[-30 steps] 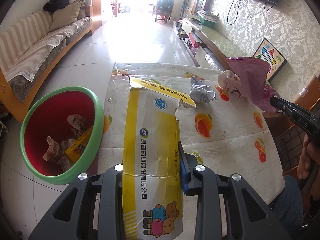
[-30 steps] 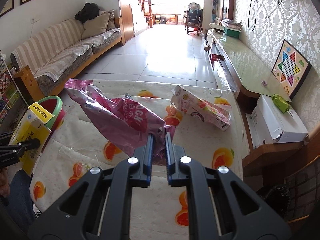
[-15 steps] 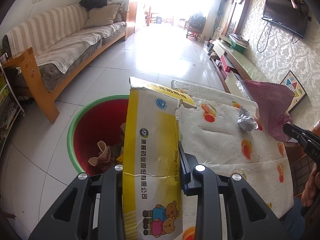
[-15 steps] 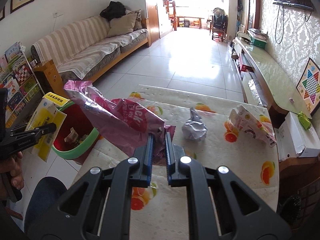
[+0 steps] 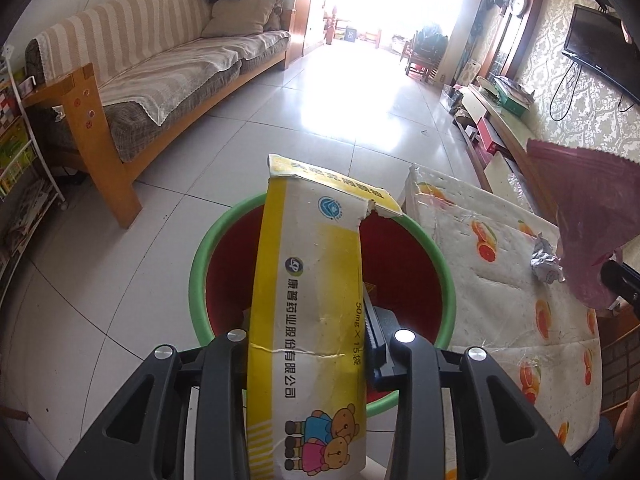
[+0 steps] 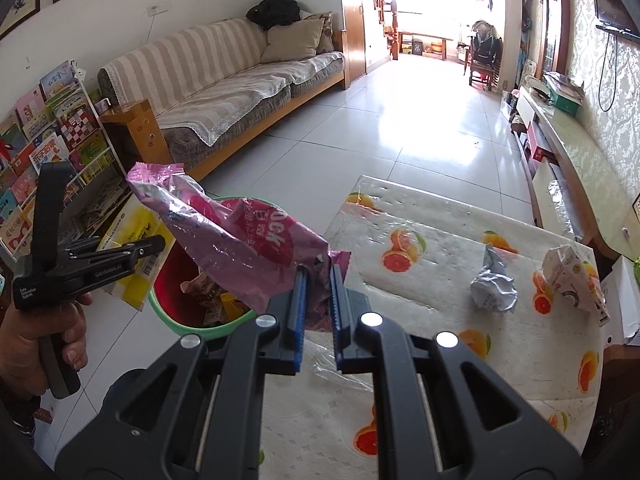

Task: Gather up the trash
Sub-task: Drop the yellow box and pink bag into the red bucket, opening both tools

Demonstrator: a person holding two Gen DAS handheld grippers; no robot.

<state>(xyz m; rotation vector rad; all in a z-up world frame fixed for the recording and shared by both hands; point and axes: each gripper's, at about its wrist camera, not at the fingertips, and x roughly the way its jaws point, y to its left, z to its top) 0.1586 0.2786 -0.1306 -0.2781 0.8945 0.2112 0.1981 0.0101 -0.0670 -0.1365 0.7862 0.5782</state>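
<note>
My left gripper (image 5: 308, 316) is shut on a yellow and white medicine box (image 5: 308, 280) and holds it above the red bin with a green rim (image 5: 404, 256). The same box (image 6: 132, 236) and left gripper (image 6: 158, 242) show in the right wrist view, over the bin (image 6: 180, 280). My right gripper (image 6: 318, 276) is shut on a pink foil snack bag (image 6: 240, 240), held near the table's left edge beside the bin. The bag (image 5: 588, 216) also shows in the left wrist view. A crumpled silver wrapper (image 6: 494, 284) and a white printed carton (image 6: 574, 280) lie on the table.
The table (image 6: 420, 344) has a white cloth with orange prints under plastic. The bin holds several scraps. A striped sofa (image 5: 160, 68) stands left, a bookshelf (image 6: 48, 128) beside it, a TV bench (image 6: 568, 148) along the right wall. A white box (image 6: 622, 304) lies off the table's right edge.
Both grippers have swung left toward the bin. The medicine box has gone from over the table to over the bin, and the pink bag has come to the table's left edge.
</note>
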